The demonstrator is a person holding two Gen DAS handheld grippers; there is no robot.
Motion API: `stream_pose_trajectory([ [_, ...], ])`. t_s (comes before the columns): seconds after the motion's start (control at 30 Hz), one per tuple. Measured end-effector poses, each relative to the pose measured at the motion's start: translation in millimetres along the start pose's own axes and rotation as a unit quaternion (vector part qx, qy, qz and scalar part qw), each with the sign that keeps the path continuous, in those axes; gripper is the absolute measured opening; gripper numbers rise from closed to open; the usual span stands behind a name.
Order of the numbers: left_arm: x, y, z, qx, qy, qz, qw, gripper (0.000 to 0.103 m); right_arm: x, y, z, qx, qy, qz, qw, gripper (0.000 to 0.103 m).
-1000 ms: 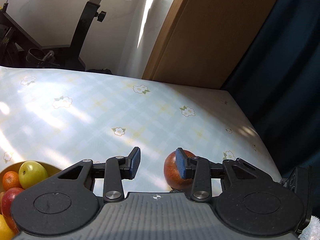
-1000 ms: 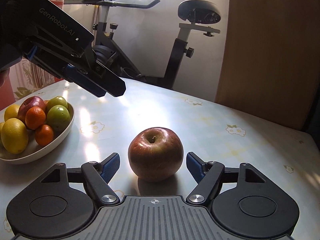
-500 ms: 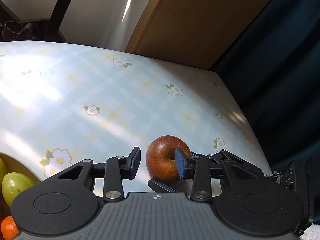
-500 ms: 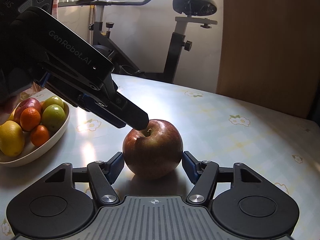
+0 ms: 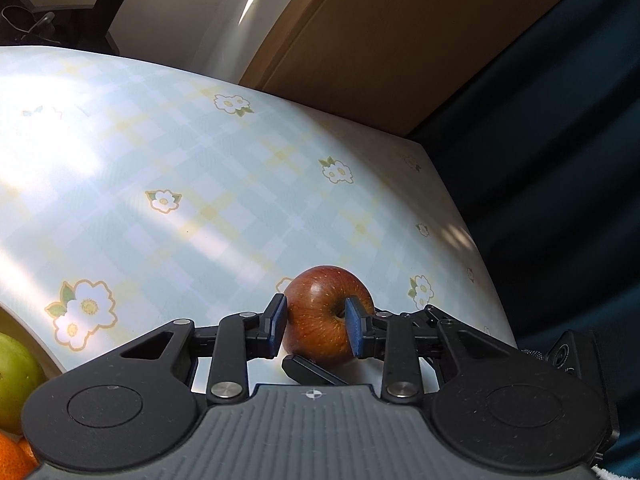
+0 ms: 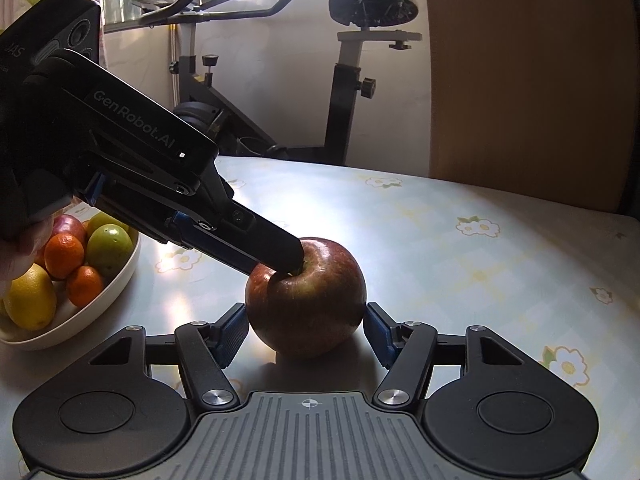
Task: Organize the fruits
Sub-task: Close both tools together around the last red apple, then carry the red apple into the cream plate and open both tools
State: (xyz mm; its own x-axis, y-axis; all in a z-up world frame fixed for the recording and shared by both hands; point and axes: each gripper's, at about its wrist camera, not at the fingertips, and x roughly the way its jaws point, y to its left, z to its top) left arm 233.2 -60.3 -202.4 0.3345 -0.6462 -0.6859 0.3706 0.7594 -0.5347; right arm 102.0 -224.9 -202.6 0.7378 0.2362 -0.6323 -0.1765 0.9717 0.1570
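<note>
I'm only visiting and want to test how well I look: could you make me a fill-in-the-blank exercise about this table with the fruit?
1. The red apple stands outside the cream ____ that holds the other fruit.
2. The tablecloth is printed with small white ____.
3. The black saddle behind the table belongs to an exercise ____.
4. The lemon is ____ in colour.

Missing words: bowl, flowers, bike, yellow.

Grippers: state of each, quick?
Left gripper: just been closing, fingers pinching the apple.
Right gripper: just been closing, fingers gripping the same apple.
</note>
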Motion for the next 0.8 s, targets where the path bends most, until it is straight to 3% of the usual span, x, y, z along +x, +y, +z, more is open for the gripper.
stream_pose_trajectory([
  [0.37, -12, -2, 0, 0.009, 0.011, 0.013, 0.9998, 0.033, -6, 13, 7, -0.005, 0.005, 0.021, 1.0, 0.058],
  [0.8, -117, 20, -10, -0.007, -0.046, 0.035, 0.9983, 0.033, -12, 95, 55, -0.068, -0.008, 0.087, 0.994, 0.058],
])
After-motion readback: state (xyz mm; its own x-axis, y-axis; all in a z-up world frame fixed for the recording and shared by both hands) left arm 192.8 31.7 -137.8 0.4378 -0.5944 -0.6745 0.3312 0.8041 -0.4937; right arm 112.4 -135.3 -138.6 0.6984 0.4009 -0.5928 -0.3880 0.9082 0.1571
